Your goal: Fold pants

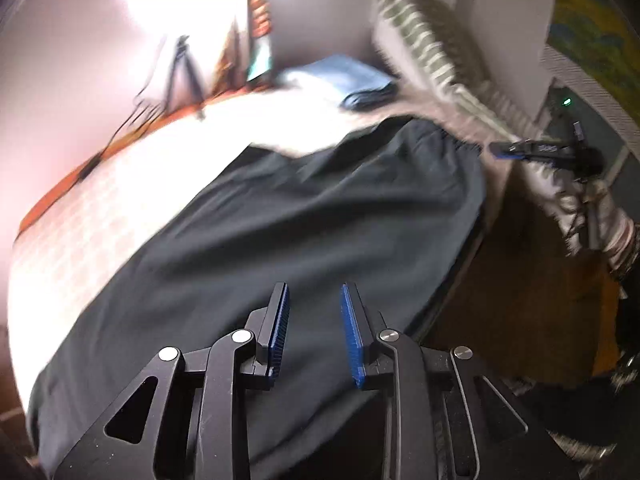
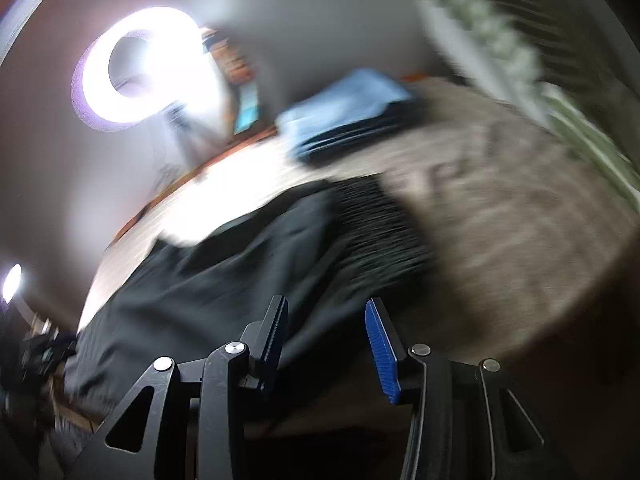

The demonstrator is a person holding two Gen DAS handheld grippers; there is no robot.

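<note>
Left gripper (image 1: 314, 300), black linkage frame with blue ribbed pads: jaws spread apart, nothing between the pads, only dark cloth seen through the gap below. It hangs over the near end of the dark charcoal fabric pants (image 1: 280, 216), not touching them as far as the blur allows.

Right gripper (image 2: 326, 316), same black build with blue ribbed pads: jaws parted wider, empty, above the near edge of the pants. In the left wrist view this gripper shows side-on at far right, just past the gathered waistband end of the pants, over the bed edge.

Pants lie spread flat on the bed with pale patterned cover (image 1: 100, 208), running diagonally from the lower left up to the elastic waistband at upper right; soft wrinkles across the middle. In the right wrist view the waistband ribbing sits at centre, the cloth trailing down-left.

Beyond the pants: a folded light-blue cloth stack (image 1: 344, 76) on the far part of the bed, well apart from the pants. A green-and-white striped pillow (image 1: 424, 44) leans at the head end on the right. A bright ring light (image 2: 132, 68) glares against the far wall; a dark tripod (image 1: 182, 72) stands below it past the far edge of the bed. Both views are motion-blurred.
</note>
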